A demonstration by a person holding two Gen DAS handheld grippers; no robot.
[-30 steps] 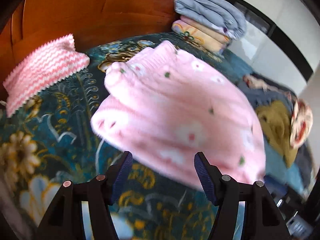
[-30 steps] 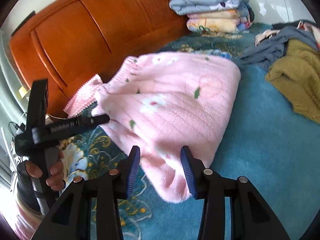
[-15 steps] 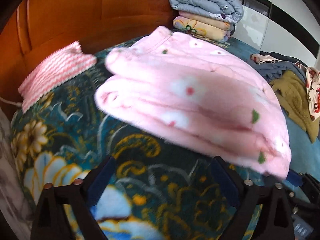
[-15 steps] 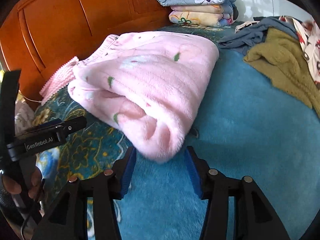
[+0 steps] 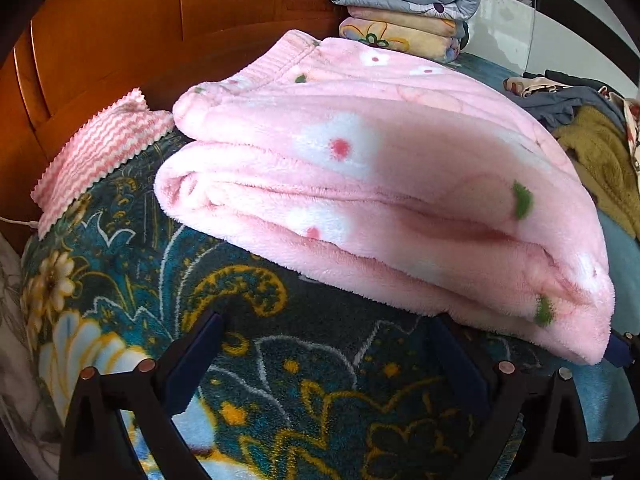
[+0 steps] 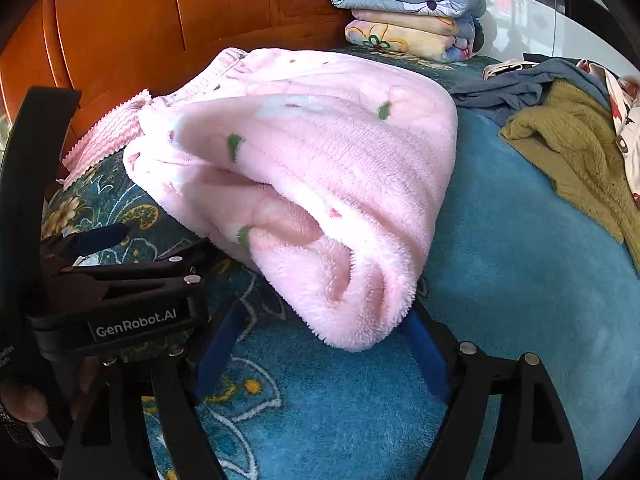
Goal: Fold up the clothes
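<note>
The bed (image 5: 280,400), under a teal floral blanket, carries the folded pink fleece garment (image 5: 380,184) near the wooden headboard (image 6: 200,20) — both left tongs (image 5: 332,360) and right tongs (image 6: 320,348) gape wide at its near edge, gripping nothing.

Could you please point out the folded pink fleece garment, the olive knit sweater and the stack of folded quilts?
folded pink fleece garment (image 5: 400,184), left wrist view, top face.
olive knit sweater (image 6: 572,148), right wrist view, middle.
stack of folded quilts (image 6: 404,4), right wrist view, grey top quilt.
</note>
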